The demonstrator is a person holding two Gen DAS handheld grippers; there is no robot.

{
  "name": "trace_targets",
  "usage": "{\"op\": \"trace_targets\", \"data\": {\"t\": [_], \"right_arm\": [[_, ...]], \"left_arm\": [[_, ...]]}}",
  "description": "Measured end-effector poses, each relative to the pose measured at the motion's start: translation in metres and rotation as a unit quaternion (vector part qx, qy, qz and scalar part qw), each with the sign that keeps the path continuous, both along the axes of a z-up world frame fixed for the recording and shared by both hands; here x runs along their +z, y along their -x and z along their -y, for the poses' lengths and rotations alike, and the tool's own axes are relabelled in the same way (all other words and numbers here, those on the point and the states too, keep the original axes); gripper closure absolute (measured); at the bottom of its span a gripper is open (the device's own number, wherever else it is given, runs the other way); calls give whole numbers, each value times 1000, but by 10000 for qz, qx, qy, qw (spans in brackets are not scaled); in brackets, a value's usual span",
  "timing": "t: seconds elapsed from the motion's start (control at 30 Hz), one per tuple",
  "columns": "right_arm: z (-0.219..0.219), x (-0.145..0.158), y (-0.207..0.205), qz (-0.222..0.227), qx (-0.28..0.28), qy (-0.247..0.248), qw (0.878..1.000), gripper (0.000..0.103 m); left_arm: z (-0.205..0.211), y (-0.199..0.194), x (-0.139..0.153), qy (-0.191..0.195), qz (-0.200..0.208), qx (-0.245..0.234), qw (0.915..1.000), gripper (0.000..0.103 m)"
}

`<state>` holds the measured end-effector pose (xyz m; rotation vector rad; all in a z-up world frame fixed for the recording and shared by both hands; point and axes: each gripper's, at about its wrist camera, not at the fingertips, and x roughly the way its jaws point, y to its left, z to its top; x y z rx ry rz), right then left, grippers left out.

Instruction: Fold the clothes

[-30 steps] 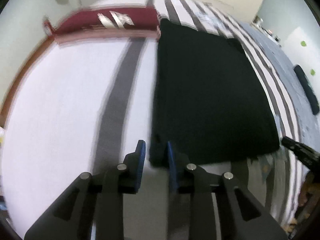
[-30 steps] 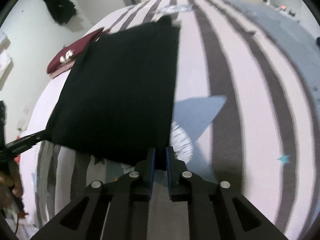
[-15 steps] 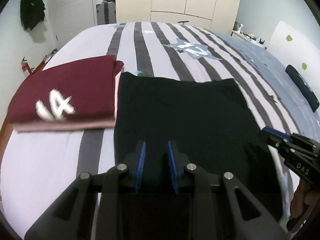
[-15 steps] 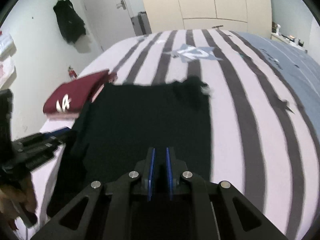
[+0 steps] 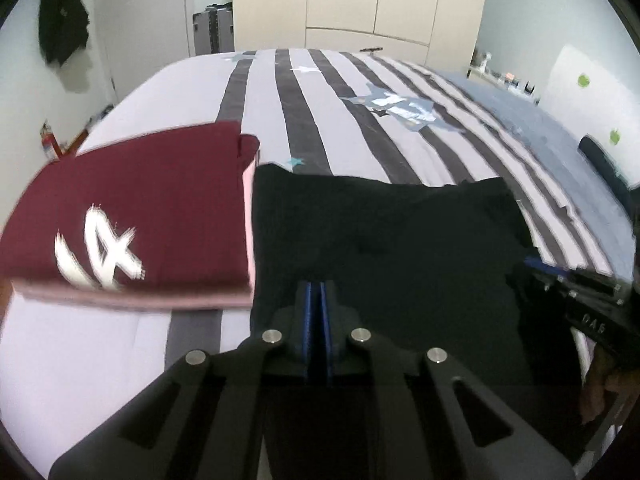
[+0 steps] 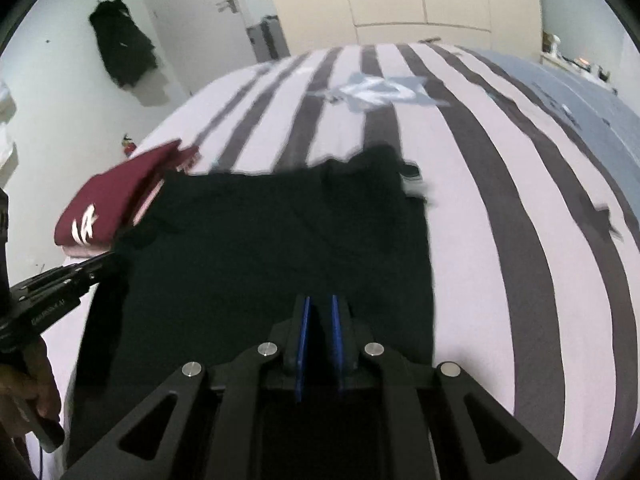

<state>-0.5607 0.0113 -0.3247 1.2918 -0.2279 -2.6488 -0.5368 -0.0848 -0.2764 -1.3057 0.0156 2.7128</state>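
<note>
Both the left tongs (image 5: 318,300) and right tongs (image 6: 319,320) pinch the limp, light black garment (image 5: 384,240) at its 6 o'clock hem, likeliest to sag between grips.

Both wrist views look forward along their own tool, low over the bed's (image 5: 360,88) near edge toward the wardrobe (image 5: 360,0) at the top of the frame. Both share the black garment (image 5: 380,232) at centre and the maroon folded top (image 6: 116,200), left of frame.
</note>
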Motion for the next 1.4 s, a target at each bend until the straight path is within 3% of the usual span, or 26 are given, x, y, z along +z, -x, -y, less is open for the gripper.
{"op": "trace_targets", "data": {"t": [0.13, 0.33, 0.43, 0.53, 0.77, 1.03, 1.1, 1.23, 1.4], "right_arm": [[12, 0, 36, -130, 168, -24, 9998, 93], [-3, -25, 80, 173, -106, 133, 9997, 96], [-3, -16, 83, 136, -124, 94, 9998, 96], [-3, -6, 83, -40, -101, 78, 9999, 96], [-6, -18, 96, 118, -179, 128, 9997, 96], [-27, 0, 85, -49, -369, 206, 9991, 95], [-36, 4, 78, -104, -477, 234, 9985, 95], [-43, -14, 81, 151, -555, 234, 9981, 96], [-53, -12, 89, 114, -672, 308, 9972, 103]], "left_arm": [[-1, 33, -22, 138, 346, 36, 9993, 98], [-8, 37, -30, 210, 519, 106, 9984, 99], [-20, 40, -13, 273, 395, 126, 9988, 99], [-33, 48, -3, 27, 244, -133, 9996, 99], [-44, 69, -30, 52, 524, -221, 9984, 99], [-33, 69, -9, 37, 324, -211, 9992, 99], [-31, 73, -13, 88, 357, -172, 9992, 99], [-21, 82, -36, 57, 538, -103, 9985, 99], [-21, 79, -34, 155, 498, -114, 9986, 99]]}}
